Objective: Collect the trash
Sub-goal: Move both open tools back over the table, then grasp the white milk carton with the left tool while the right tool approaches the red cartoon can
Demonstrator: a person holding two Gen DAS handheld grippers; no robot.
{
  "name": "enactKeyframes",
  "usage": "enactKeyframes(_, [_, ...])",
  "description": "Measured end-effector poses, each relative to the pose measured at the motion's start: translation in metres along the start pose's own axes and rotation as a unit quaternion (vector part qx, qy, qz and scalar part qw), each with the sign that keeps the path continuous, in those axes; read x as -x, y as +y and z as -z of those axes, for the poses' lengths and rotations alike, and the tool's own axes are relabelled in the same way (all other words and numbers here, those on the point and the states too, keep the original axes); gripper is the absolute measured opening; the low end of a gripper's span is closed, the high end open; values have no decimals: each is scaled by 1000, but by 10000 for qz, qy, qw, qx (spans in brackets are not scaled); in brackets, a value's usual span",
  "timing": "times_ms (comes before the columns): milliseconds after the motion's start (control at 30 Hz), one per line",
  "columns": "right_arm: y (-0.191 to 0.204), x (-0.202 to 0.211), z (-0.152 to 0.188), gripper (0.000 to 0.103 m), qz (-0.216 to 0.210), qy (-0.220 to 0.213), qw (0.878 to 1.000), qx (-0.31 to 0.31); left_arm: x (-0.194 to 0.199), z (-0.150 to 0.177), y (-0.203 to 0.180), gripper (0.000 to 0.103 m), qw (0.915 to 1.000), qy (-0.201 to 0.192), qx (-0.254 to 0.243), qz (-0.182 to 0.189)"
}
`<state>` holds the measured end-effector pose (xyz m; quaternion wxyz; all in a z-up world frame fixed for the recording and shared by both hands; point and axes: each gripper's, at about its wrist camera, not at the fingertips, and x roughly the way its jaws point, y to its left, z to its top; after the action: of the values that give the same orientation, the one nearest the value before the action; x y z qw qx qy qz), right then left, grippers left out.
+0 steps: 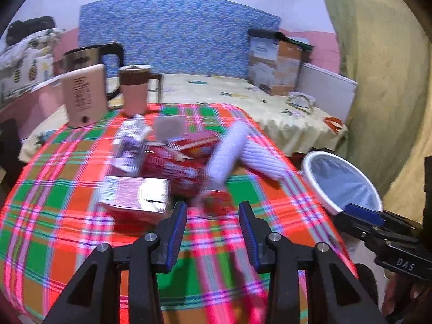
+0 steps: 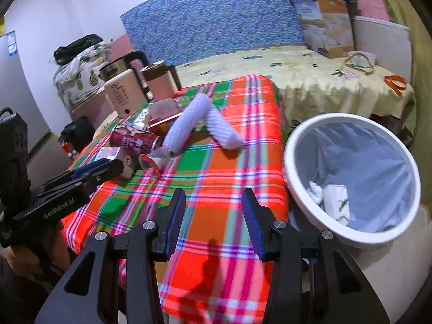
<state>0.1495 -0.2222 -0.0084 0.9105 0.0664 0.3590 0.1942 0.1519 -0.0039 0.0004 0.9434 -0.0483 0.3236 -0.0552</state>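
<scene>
Trash lies on the plaid-covered table [image 1: 67, 216]: a red can [image 1: 172, 172], a silver-and-red carton [image 1: 135, 198], a crumpled foil wrapper [image 1: 129, 145], a small red wrapper [image 1: 218, 202] and a bent white foam sleeve [image 1: 243, 154]. My left gripper [image 1: 213, 229] is open and empty, just short of the small red wrapper. My right gripper [image 2: 213, 221] is open and empty above the table's near edge, left of the white bin [image 2: 351, 181]. The bin holds a blue liner and some white trash. The foam sleeve [image 2: 205, 124] and the can [image 2: 132, 141] also show in the right wrist view.
A steel kettle [image 1: 89, 56], a beige box [image 1: 83, 94] and a pink mug [image 1: 135, 89] stand at the table's far left. Behind is a bed with a yellow sheet [image 2: 310, 81] and a cardboard box [image 2: 324, 21]. The bin [image 1: 343, 181] stands off the table's right edge.
</scene>
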Motion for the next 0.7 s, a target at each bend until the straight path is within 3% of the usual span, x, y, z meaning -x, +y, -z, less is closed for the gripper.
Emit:
enactKeyframes(167, [9,-7,-4,46,-93,29,9999,80,-4,-8,27,52,9990,-136,126,-414])
enactKeyframes(467, [17,-16,-9,46,-121,60,9998,140,-24,-2,52,53,9949,1,101,-1004])
enactKeyframes(700, [28,-23,-16,46,-259,44,9992,288,-6,7,93,53,9898,7,565,-1305])
